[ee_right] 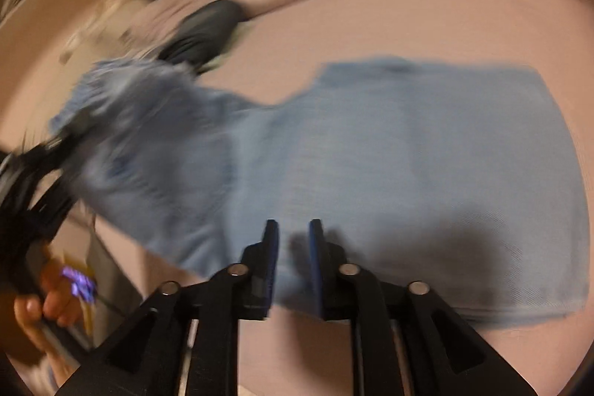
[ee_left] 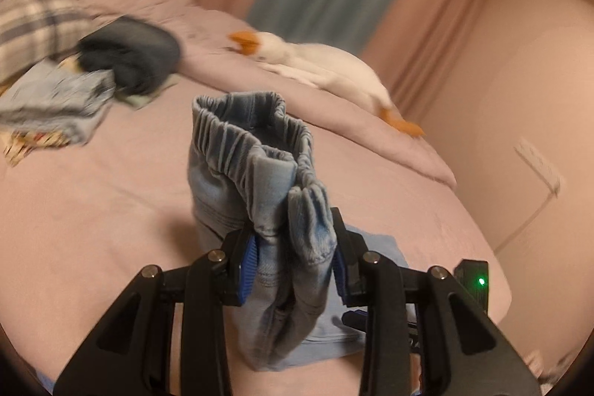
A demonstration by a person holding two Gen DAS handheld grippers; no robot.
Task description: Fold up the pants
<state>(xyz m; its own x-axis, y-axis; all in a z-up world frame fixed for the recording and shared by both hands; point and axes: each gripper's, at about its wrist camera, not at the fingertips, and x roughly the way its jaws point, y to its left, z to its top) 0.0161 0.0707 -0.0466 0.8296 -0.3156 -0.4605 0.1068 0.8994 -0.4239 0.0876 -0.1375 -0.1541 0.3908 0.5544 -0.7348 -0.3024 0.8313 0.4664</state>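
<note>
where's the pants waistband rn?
Left wrist view, centre: the elastic waistband stands bunched above the left gripper, whose jaws clamp the jeans, over the pink bedsheet, with the goose plush behind.

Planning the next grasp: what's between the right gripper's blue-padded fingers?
Nothing held: the right gripper stands open above the flat light-blue denim pants, shown in the right wrist view.

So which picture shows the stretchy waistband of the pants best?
The left wrist view: the gathered waistband stands sharp and close, just above the fingers. In the right wrist view it is only a blurred blue bunch at left.
</note>
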